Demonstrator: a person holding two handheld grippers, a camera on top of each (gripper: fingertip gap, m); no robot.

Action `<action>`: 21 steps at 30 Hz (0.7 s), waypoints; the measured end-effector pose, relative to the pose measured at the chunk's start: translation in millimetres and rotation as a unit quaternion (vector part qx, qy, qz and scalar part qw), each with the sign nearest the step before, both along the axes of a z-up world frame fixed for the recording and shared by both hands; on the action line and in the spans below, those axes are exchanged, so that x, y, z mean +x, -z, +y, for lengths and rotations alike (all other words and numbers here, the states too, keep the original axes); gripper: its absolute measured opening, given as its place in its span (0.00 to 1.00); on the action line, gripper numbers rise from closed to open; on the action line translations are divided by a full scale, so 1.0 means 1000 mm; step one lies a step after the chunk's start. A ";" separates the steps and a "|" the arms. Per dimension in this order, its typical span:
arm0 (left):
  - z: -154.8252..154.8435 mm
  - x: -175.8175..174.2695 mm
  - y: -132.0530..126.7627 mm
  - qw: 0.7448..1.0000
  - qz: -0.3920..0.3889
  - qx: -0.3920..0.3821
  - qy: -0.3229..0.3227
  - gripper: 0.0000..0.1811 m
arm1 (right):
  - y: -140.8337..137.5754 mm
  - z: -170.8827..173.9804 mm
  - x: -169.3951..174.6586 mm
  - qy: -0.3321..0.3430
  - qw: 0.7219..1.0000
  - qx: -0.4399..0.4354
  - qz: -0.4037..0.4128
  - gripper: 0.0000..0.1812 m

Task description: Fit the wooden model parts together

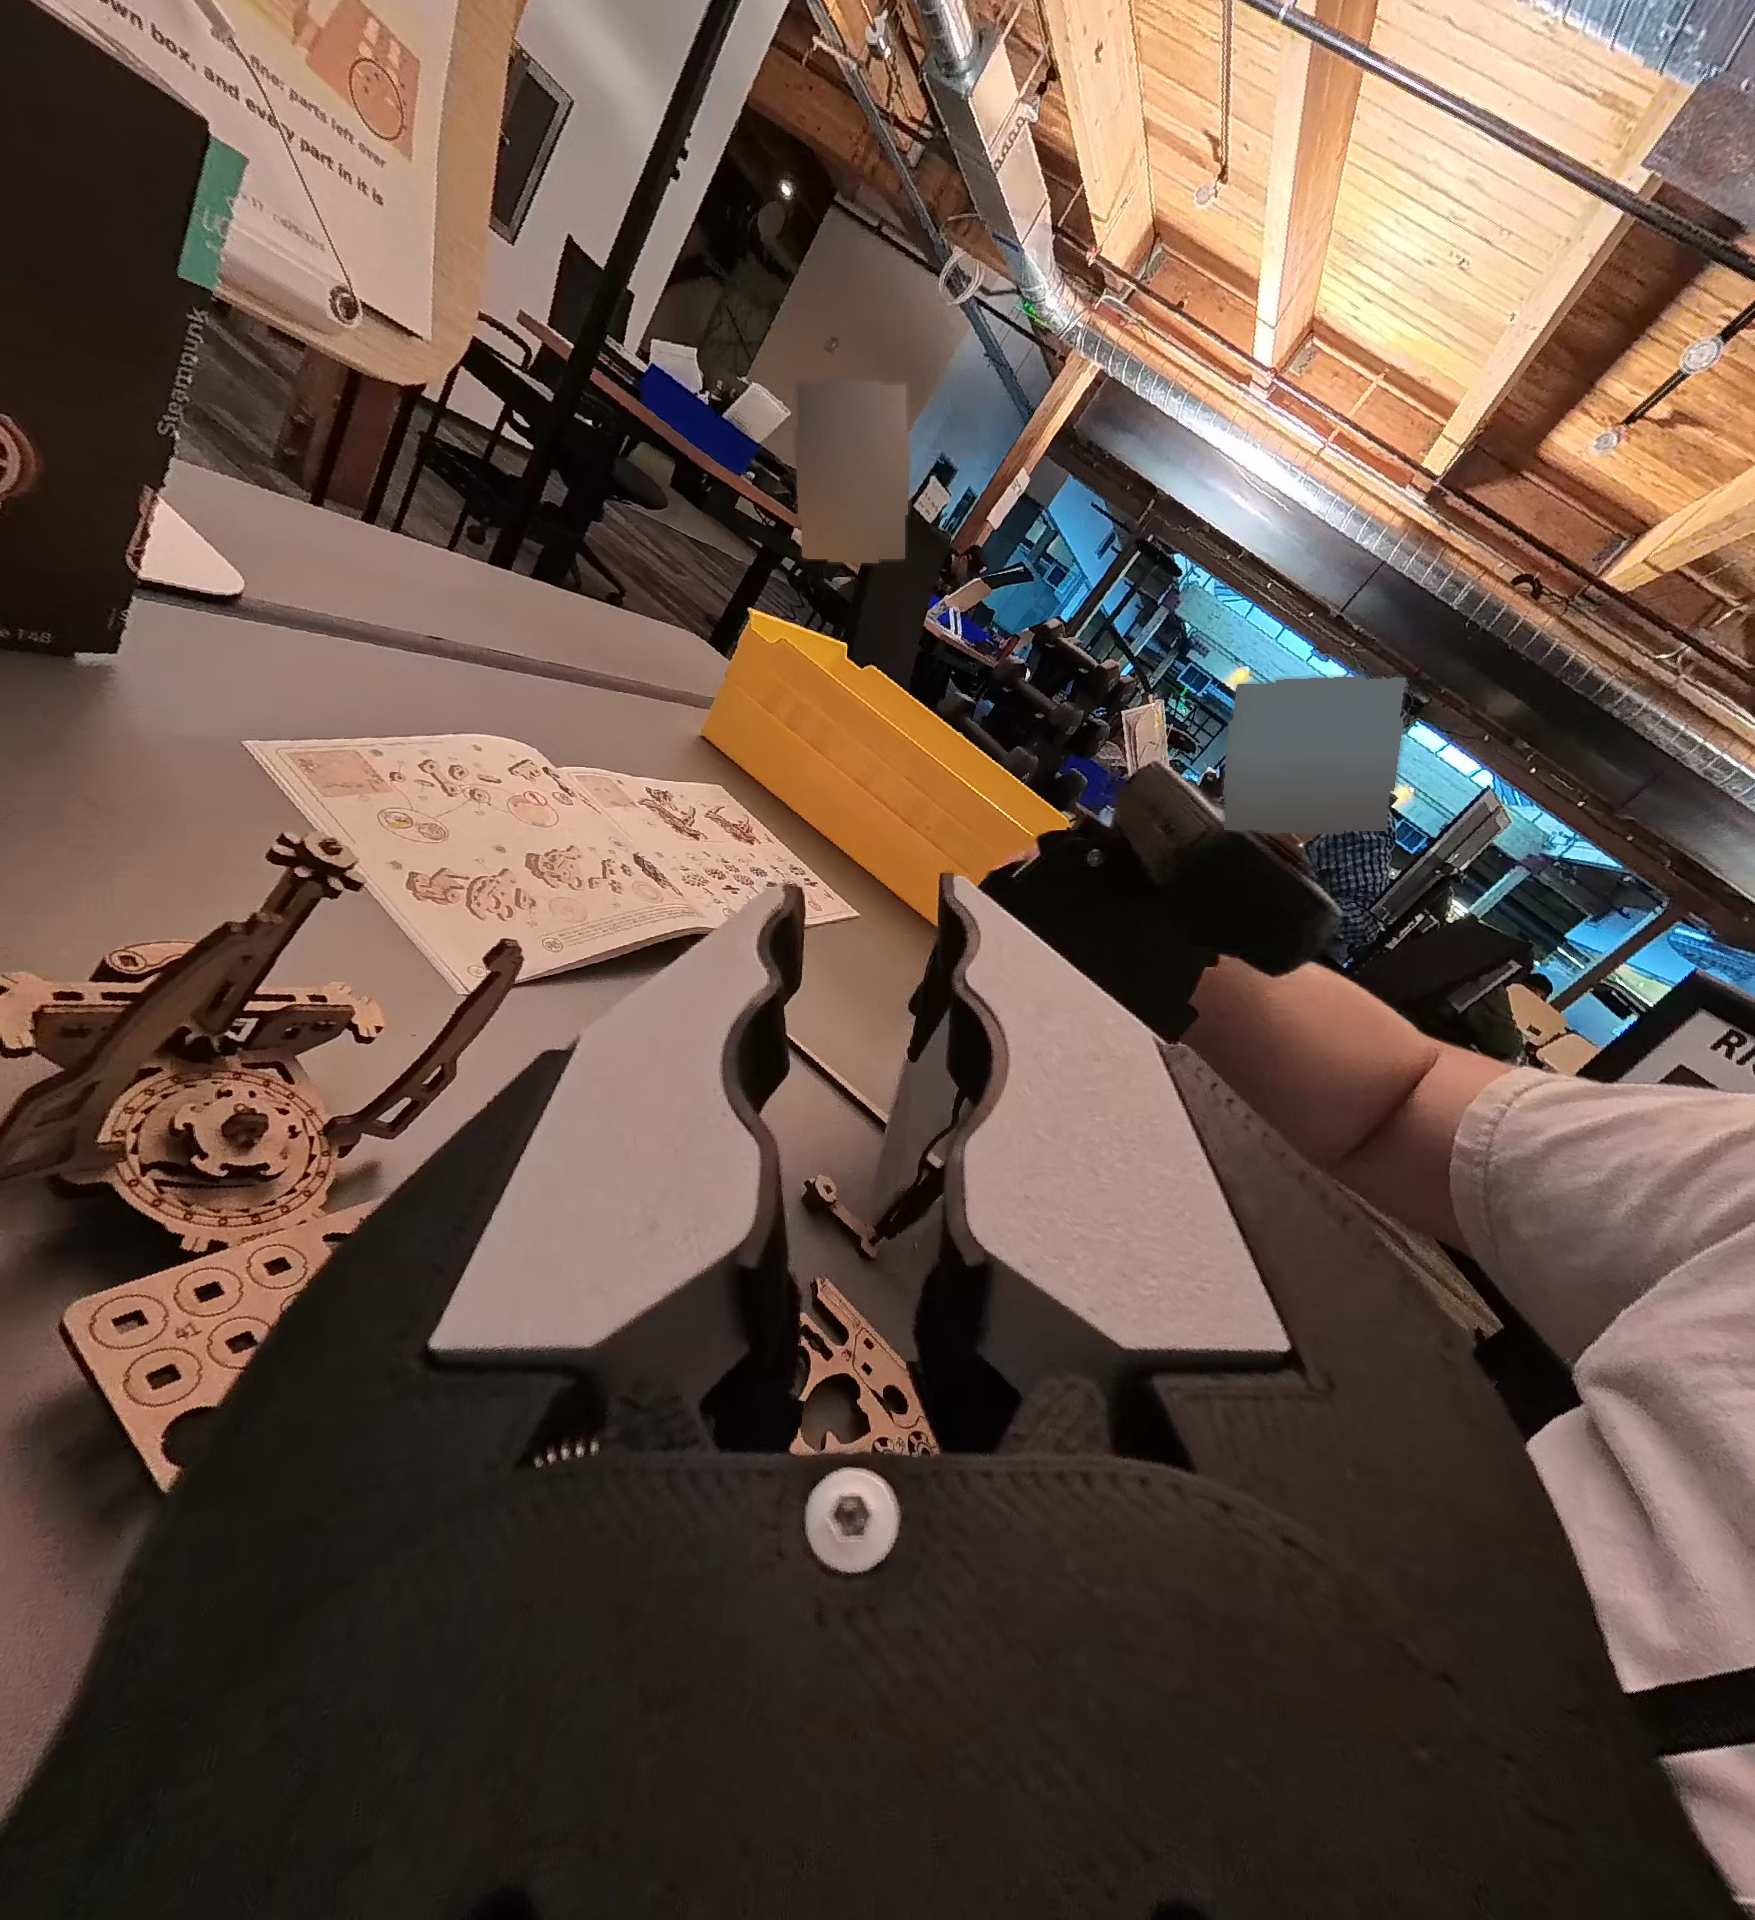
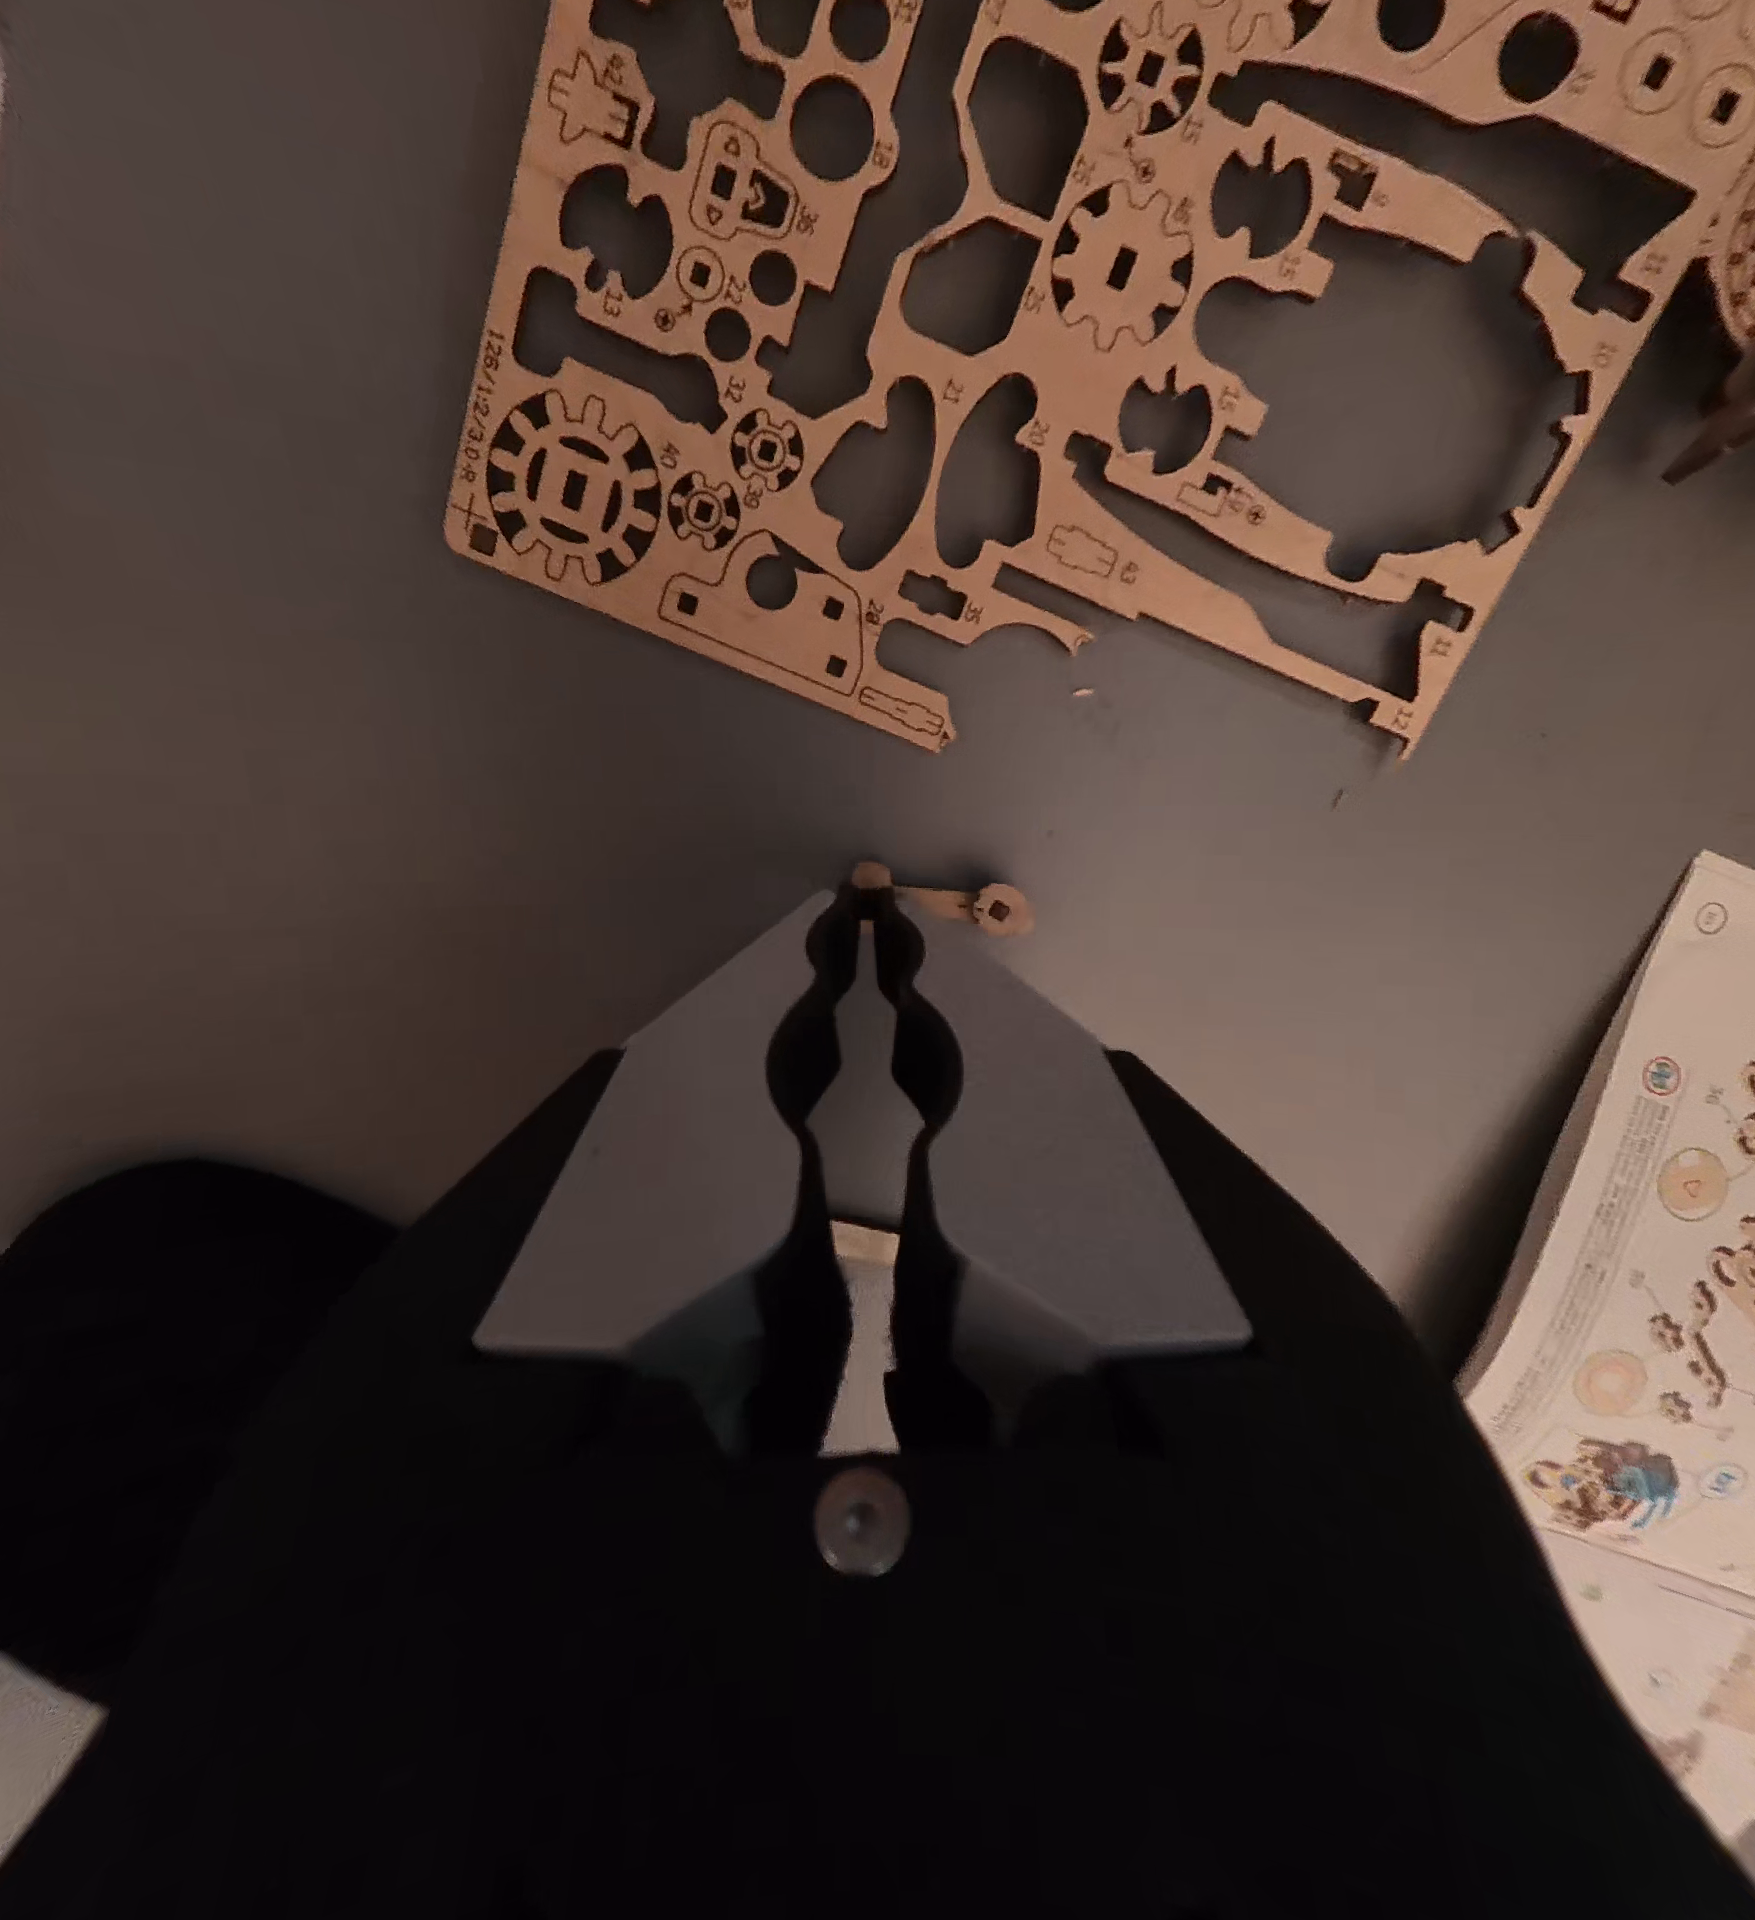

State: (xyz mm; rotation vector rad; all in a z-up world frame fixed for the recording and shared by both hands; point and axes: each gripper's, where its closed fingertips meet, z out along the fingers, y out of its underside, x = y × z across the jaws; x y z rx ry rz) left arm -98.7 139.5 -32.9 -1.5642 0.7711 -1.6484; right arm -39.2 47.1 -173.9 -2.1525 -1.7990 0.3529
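right jaws pinch small wooden part (image 2: 940,902) | pointing down | left jaws parted, empty

A grey desk (image 1: 104,790) fills the foreground. At 1 o'clock, a wooden plank ceiling (image 1: 1372,208) with pale beams carries a silver duct (image 1: 1216,416). Toward 12 o'clock stand a black post (image 1: 624,281), chairs and further tables (image 1: 707,436); blue-lit windows (image 1: 1455,769) glow at 3 o'clock.

An open instruction booklet (image 1: 540,842) lies flat on the grey table (image 1: 73,790). A yellow bin (image 1: 873,774) stands just beyond it. A dark box (image 1: 31,343) stands upright at the far left.
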 end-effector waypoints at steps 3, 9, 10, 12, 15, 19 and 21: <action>0.000 0.000 0.000 1.000 0.001 0.000 -0.001 0.13 | 0.001 0.000 0.000 -0.012 0.999 0.001 -0.043 0.00; 0.000 -0.001 -0.001 1.000 -0.002 0.001 -0.001 0.13 | 0.002 0.001 -0.003 -0.026 0.996 -0.001 -0.088 0.00; 0.000 -0.001 -0.001 1.000 -0.001 0.001 -0.001 0.13 | 0.002 0.001 -0.003 -0.029 0.995 0.001 -0.097 0.00; 0.000 -0.001 0.000 1.000 0.000 0.000 -0.001 0.13 | 0.002 0.001 -0.003 -0.034 0.993 0.006 -0.113 0.00; 0.001 -0.001 -0.001 1.000 -0.002 -0.001 -0.004 0.13 | 0.002 0.001 -0.003 -0.044 0.989 0.010 -0.138 0.00; 0.001 -0.002 0.000 1.000 -0.001 -0.001 -0.005 0.13 | 0.003 0.001 -0.005 -0.054 0.986 0.012 -0.157 0.00; 0.001 -0.001 0.000 1.000 0.001 -0.001 -0.004 0.13 | 0.003 0.002 -0.005 -0.058 0.984 0.013 -0.166 0.00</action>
